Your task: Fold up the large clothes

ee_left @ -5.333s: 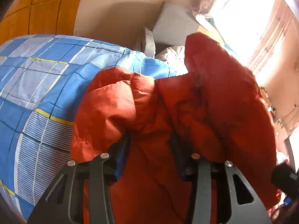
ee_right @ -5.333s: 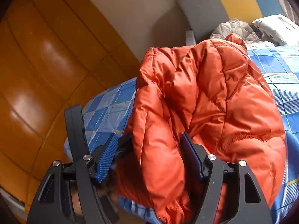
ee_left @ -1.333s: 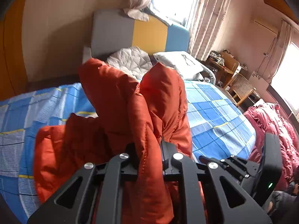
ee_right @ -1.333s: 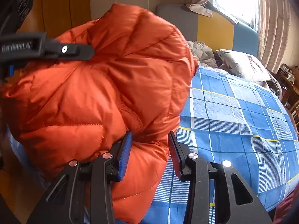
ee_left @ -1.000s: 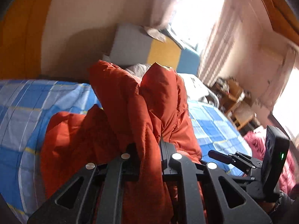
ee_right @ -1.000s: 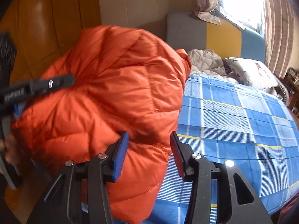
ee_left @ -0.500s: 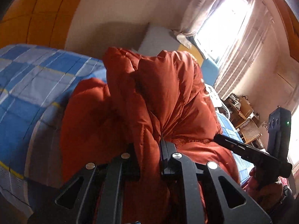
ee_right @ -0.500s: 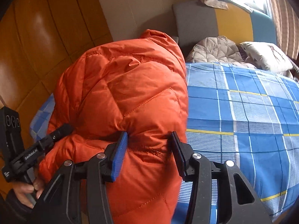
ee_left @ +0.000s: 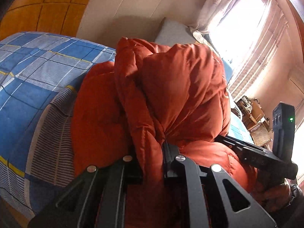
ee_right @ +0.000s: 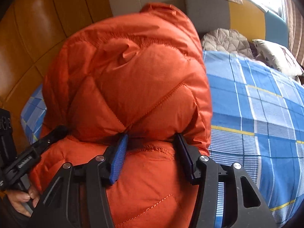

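A puffy orange down jacket lies bunched at the edge of a bed with a blue plaid cover. My left gripper is shut on a thick fold of the jacket. In the right wrist view the jacket fills the middle. My right gripper stands part open with jacket fabric bulging between its blue pads; the jaws press lightly into it. Each gripper shows in the other's view: the right gripper and the left gripper.
A wooden wall panel stands to the left of the bed. A grey, yellow and blue headboard, a grey quilt and a pillow lie at the far end. A bright curtained window is to the right.
Both grippers have come closer to the jacket and lower toward the bed edge. The jacket bulges further between my right jaws. The left grip has stayed shut.
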